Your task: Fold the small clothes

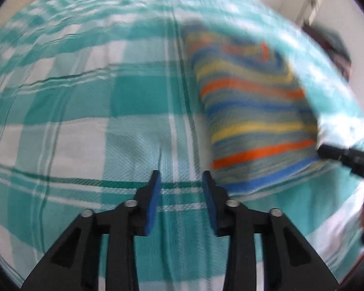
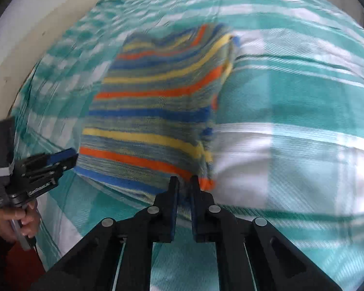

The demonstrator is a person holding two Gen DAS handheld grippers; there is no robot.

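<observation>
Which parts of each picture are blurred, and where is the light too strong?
Left wrist view: striped garment motion-smeared, left gripper sharp, top right corner overexposed. Right wrist view: garment and checked cloth smeared, right gripper sharp.

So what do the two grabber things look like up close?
Each hand-held gripper is black plastic with two flat fingers lined with blue pads and round silver bolts at the joints: the left hand-held gripper and the right hand-held gripper. From the side, the left one shows small white lettering.
</observation>
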